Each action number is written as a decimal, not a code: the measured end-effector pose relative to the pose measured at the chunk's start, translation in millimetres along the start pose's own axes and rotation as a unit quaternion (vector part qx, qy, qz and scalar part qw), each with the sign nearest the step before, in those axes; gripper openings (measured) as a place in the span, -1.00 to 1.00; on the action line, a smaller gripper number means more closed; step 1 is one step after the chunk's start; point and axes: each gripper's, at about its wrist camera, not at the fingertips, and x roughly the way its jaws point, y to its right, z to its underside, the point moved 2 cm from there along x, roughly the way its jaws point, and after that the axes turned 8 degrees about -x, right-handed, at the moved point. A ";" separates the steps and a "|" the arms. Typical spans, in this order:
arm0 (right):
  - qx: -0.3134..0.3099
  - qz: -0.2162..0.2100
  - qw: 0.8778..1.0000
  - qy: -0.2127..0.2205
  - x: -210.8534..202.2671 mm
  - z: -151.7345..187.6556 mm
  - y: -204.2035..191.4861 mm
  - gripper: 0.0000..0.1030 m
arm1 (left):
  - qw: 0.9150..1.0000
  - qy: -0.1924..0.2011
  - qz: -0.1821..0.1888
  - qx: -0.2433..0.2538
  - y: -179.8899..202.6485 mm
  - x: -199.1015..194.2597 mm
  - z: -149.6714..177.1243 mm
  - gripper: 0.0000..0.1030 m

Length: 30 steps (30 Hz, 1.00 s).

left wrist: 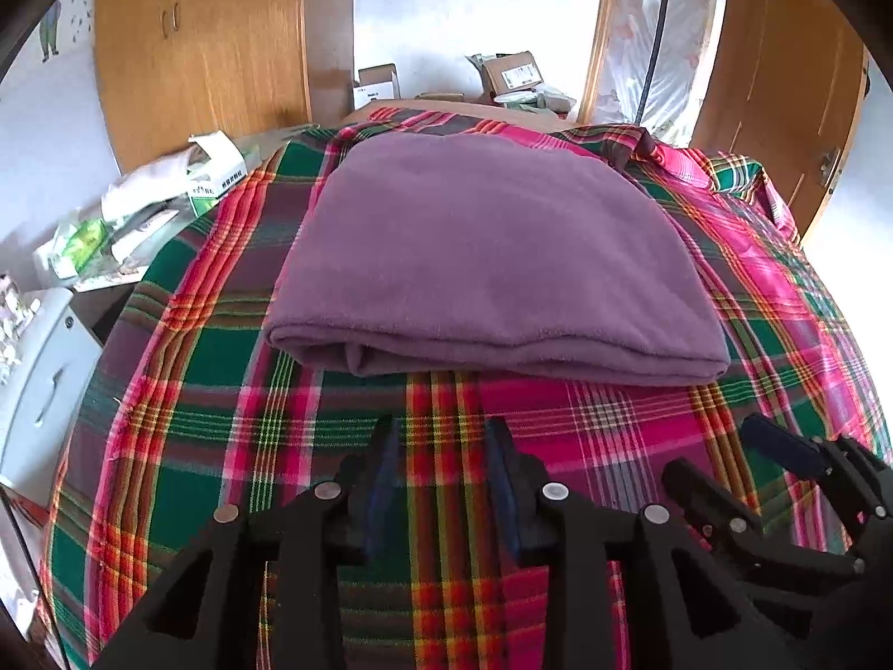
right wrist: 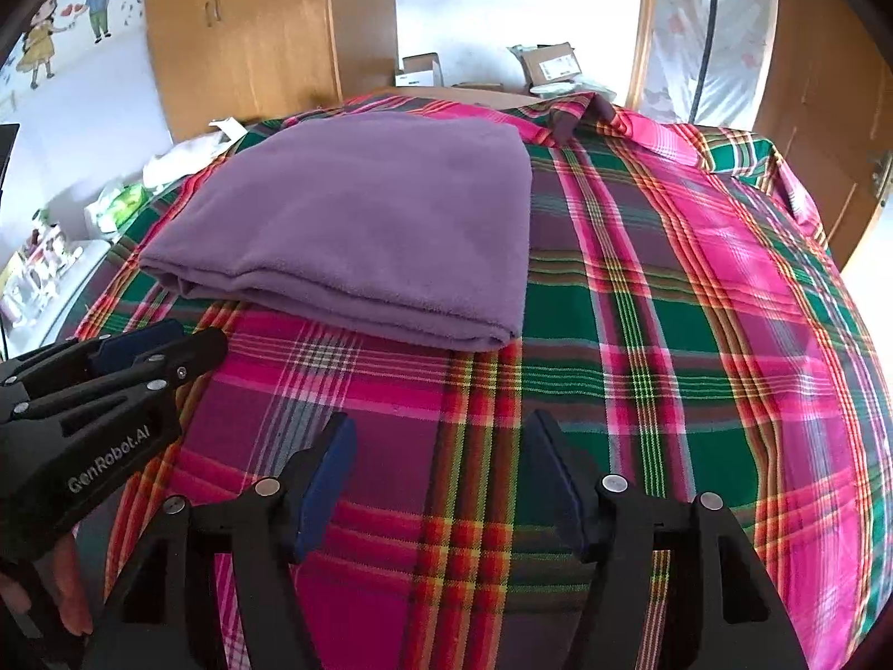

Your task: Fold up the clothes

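Note:
A purple fleece garment (left wrist: 480, 257) lies folded into a flat rectangle on the plaid cloth (left wrist: 234, 391), its thick folded edge facing me. In the right wrist view the same purple garment (right wrist: 357, 234) sits left of centre. My left gripper (left wrist: 443, 435) hovers just in front of that edge, open, with nothing between its blue pads. My right gripper (right wrist: 441, 435) is open wider, over bare plaid cloth (right wrist: 697, 335) to the right of the garment. Each gripper shows in the other's view: the right gripper (left wrist: 725, 452) at the lower right, the left gripper (right wrist: 173, 338) at the left.
Cartons and bags (left wrist: 139, 212) clutter a surface left of the bed. A white drawer unit (left wrist: 44, 385) stands at the left edge. Wooden wardrobes (left wrist: 201, 44) and cardboard boxes (left wrist: 513, 75) line the far wall. A hand (right wrist: 61, 597) grips the left tool.

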 end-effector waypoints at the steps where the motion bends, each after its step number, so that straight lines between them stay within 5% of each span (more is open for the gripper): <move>1: 0.000 0.000 1.000 0.000 -0.1 0.0 -0.5 0.28 | 1.000 0.001 0.001 0.001 0.4 0.4 -0.3 -0.26; 30: 0.029 0.025 0.999 -0.005 0.3 1.3 16.3 0.28 | 1.000 0.008 -0.001 0.020 12.4 2.2 4.8 0.12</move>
